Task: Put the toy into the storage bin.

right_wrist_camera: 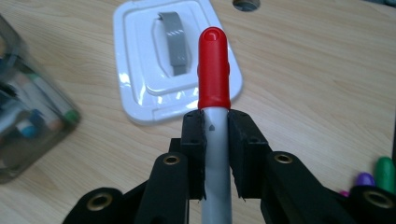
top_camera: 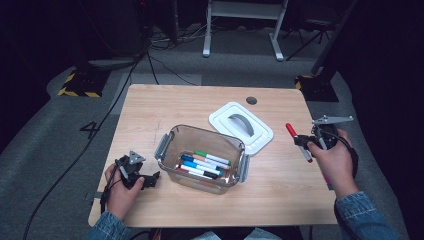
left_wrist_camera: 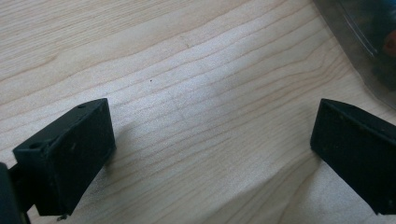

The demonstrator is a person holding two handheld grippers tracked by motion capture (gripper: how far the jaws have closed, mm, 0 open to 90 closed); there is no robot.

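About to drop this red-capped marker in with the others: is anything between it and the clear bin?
Nothing visible. The right gripper holds the red-capped marker above bare table; the clear bin is open, its white lid lying behind it.

Lit tabletop, dark surroundings, soft focus

The left gripper (top_camera: 150, 179) rests low at the table's near left, its jaws spread wide apart. The right gripper (top_camera: 301, 141) is lifted at the right, jaws clamped together.
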